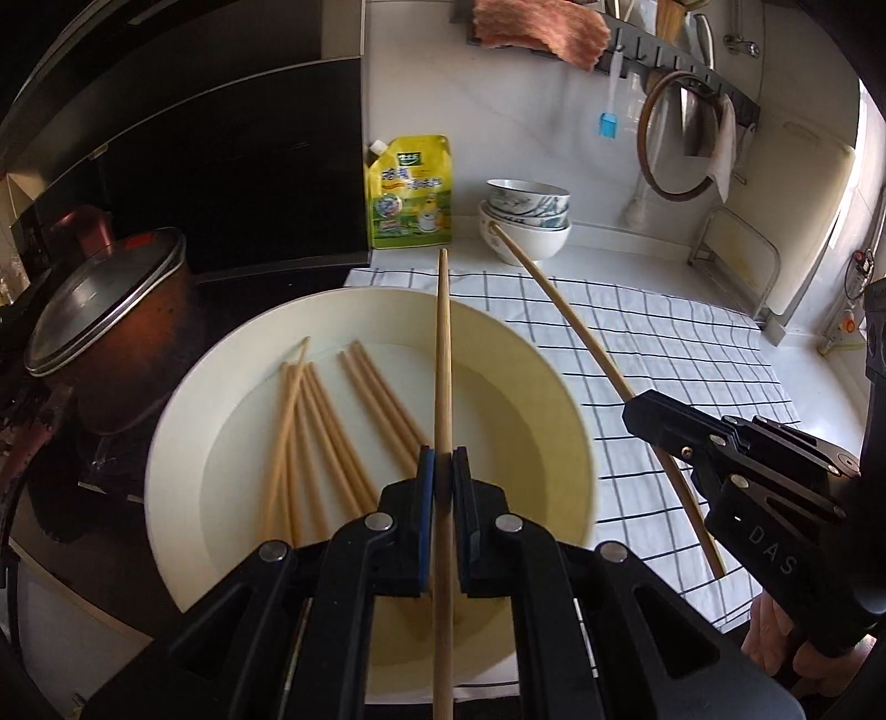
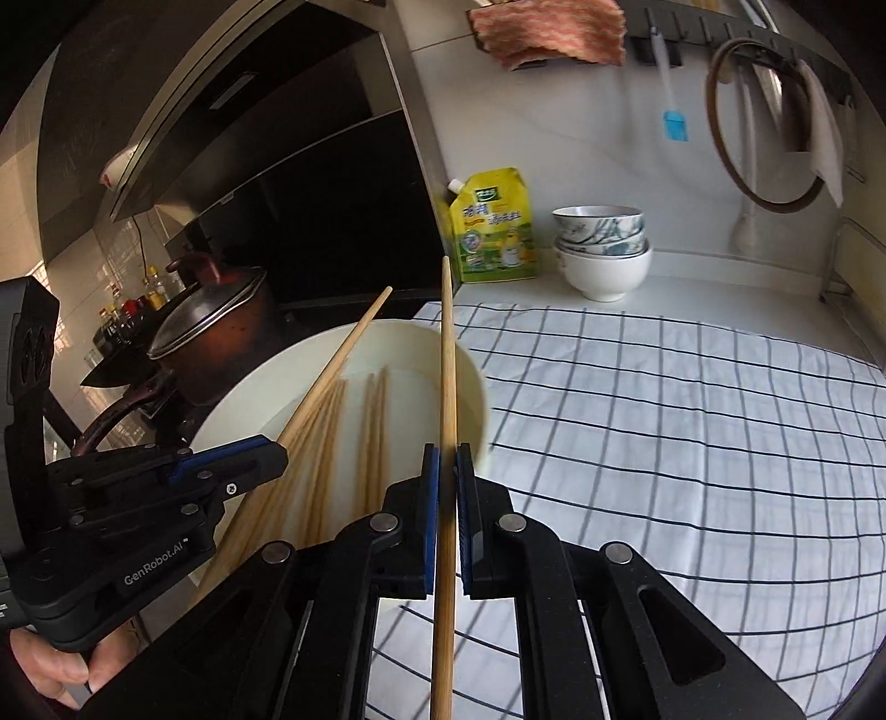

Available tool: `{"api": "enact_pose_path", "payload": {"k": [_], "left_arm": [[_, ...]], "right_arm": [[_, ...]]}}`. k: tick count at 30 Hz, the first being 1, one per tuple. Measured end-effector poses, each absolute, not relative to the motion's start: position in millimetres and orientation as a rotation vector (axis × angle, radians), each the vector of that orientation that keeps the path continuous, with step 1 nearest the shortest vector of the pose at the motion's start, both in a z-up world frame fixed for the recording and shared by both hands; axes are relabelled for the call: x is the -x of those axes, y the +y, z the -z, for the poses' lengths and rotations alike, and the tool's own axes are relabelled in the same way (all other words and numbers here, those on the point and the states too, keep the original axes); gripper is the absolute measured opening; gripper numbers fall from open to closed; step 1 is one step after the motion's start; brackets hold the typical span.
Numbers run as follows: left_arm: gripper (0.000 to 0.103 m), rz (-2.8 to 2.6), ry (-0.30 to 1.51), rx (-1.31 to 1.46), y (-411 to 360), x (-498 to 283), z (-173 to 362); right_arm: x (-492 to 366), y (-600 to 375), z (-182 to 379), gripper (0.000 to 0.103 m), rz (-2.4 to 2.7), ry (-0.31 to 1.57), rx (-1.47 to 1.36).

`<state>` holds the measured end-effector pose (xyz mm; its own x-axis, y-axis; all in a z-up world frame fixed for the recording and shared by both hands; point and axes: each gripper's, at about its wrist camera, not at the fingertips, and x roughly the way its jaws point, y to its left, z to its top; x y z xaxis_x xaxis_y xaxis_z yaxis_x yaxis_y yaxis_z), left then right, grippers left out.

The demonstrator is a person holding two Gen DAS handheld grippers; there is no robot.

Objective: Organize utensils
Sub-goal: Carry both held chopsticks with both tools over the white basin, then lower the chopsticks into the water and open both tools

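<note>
In the left wrist view my left gripper (image 1: 443, 459) is shut on one wooden chopstick (image 1: 443, 343), which points away over a white basin (image 1: 183, 399). Several more chopsticks (image 1: 310, 432) lie in water in that basin. To the right, my right gripper (image 1: 634, 410) is shut on a second chopstick (image 1: 581, 332) above the checked cloth (image 1: 692, 343). The right wrist view shows the right gripper (image 2: 447, 459) clamping its chopstick (image 2: 447, 360) at the basin's rim (image 2: 479, 387). At its left, the left gripper (image 2: 279, 451) holds its chopstick (image 2: 336, 364) over the loose ones (image 2: 371, 443).
A lidded dark pot (image 1: 105, 299) sits on the stove left of the basin. A yellow pouch (image 1: 410, 191) and stacked bowls (image 1: 526, 216) stand at the back wall. A pink cloth (image 1: 542, 27), a blue brush (image 1: 608, 124) and a round lid (image 1: 681, 138) hang on the wall rack.
</note>
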<state>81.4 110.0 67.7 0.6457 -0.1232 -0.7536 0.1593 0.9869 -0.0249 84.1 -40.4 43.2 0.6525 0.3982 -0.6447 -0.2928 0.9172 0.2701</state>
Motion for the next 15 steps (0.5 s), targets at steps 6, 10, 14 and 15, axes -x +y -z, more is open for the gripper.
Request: {"api": "enact_pose_path", "payload": {"k": [6,10,14,15], "left_arm": [[0.007,0.118,0.882,-0.02,147.9,-103.9,-56.4],[0.007,0.116,0.91,-0.004,160.3,-116.1,-42.6],[0.007,0.111,0.926,0.016,167.1,-121.6,-32.8],[0.008,0.111,0.93,0.023,168.2,-122.7,-31.1]], "right_arm": [[-107.9,9.2,-29.7,0.006,-0.439,0.827,-0.133],[-122.4,19.8,-15.0,0.006,-0.436,0.88,-0.155],[-129.3,25.4,-8.7,0.006,-0.428,0.905,-0.152],[-130.6,26.2,-7.2,0.006,-0.428,0.913,-0.15]]}}
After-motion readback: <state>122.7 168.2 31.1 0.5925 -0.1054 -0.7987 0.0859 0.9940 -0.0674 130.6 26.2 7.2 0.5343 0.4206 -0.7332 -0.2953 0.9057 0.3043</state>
